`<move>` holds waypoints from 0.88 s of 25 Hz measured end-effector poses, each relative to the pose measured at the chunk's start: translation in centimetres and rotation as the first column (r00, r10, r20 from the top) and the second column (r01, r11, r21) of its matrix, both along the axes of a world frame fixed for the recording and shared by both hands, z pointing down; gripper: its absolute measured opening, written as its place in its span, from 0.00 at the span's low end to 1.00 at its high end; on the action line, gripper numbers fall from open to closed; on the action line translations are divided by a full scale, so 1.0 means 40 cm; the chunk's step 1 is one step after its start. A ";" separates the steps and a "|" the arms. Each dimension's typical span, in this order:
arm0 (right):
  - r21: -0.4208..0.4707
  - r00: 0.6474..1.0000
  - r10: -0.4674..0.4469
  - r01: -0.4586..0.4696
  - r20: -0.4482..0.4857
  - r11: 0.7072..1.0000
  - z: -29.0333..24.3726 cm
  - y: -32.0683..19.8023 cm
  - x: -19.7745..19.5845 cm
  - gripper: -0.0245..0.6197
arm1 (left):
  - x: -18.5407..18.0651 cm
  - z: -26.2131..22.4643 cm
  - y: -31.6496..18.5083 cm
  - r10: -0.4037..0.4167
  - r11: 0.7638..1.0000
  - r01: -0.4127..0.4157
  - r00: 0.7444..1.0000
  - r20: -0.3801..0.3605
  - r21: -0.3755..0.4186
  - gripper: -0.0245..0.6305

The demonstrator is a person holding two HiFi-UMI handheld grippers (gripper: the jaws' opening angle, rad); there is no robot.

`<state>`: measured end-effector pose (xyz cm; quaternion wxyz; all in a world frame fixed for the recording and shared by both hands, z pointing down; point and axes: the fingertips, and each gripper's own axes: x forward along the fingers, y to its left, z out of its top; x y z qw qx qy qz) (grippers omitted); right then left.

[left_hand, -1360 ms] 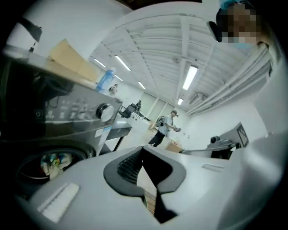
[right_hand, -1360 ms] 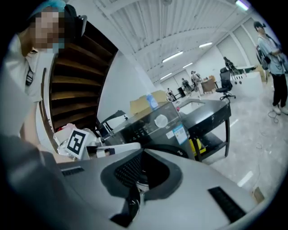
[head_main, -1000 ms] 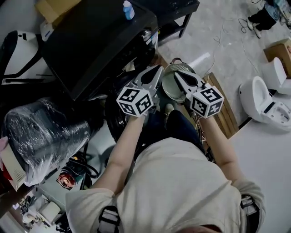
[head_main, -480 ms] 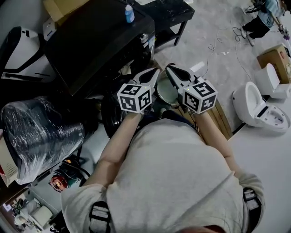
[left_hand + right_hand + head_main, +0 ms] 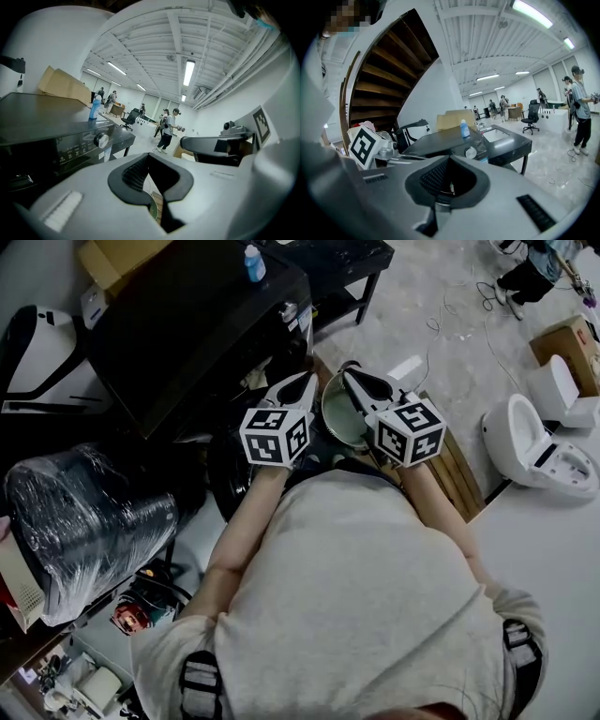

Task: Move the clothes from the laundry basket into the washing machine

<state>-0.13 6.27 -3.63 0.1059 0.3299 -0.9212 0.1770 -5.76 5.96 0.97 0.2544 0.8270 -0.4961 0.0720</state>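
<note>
Your left claw [image 5: 306,382] and right claw [image 5: 352,377] are both pinched shut and empty, just beside the black washing machine [image 5: 187,324]. No clothes show. You're probably between loads, so find the basket next and open wide.

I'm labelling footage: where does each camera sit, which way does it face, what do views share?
Head view: on the person's head, steeply down onto arms, left gripper, right gripper.
Left gripper view: on that gripper, along its shut jaws across the room; right gripper at right.
Right gripper view: likewise; left gripper at left.
Shared: blue bottle on washing machine.
</note>
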 end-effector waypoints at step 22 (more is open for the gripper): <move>-0.037 1.000 -0.005 0.004 -0.025 0.999 0.036 0.050 0.025 0.05 | 0.047 0.014 0.047 0.046 0.999 -0.046 0.999 -0.020 -0.006 0.05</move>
